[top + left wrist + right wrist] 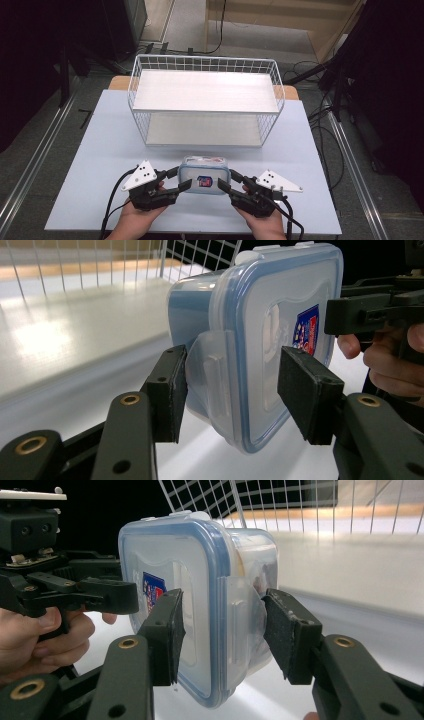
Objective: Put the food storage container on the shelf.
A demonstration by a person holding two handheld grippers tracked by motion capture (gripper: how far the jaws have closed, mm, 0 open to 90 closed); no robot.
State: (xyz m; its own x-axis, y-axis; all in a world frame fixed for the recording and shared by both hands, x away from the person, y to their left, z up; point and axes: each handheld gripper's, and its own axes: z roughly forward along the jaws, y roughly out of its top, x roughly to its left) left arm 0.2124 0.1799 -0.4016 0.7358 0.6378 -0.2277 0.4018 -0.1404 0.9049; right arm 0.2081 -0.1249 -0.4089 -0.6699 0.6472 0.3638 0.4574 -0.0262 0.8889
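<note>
While it sits near the table's (100, 145) front edge, midway between the side edges, the lidded plastic container (204, 175) has bare tabletop to either side and the wire rack (205, 102) close behind. Left gripper (181, 181): jaws spread, straddling the container's left end clip, one pad touching or nearly so. Right gripper (226, 183): jaws spread likewise around the right end clip, not clamped.

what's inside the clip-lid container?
Container, between the left gripper and right gripper, has a cloudy lid and walls: something pale shows through, but the contents can't be identified.
</note>
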